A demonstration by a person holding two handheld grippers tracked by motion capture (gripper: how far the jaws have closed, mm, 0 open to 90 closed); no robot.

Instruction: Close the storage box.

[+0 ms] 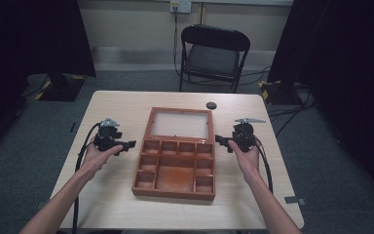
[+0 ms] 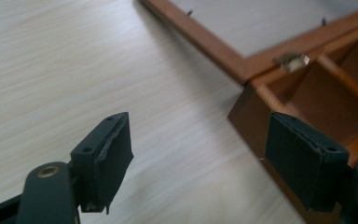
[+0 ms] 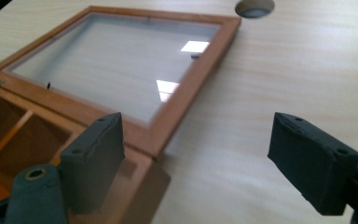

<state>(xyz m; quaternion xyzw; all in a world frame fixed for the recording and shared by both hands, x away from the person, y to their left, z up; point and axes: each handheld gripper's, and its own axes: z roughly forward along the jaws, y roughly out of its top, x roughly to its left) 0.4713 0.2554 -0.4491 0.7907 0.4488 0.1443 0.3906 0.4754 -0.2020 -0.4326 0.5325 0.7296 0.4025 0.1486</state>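
Recording room or lab, not a home. Landmark: pale wood-grain table [image 1: 117, 105] on grey carpet. Behind it, a black folding chair [image 1: 213, 53] against a bare wall with a socket [image 1: 180, 6]. Either side, black curtains [image 1: 24, 39] (stand bases taped yellow-black), loose cables [image 1: 292, 114] across the floor.

A black folding chair [image 1: 215, 56] stands beyond the table [image 1: 117, 105]; a dark round grommet [image 1: 211, 105] sits well ahead of the right gripper [image 1: 220, 140].
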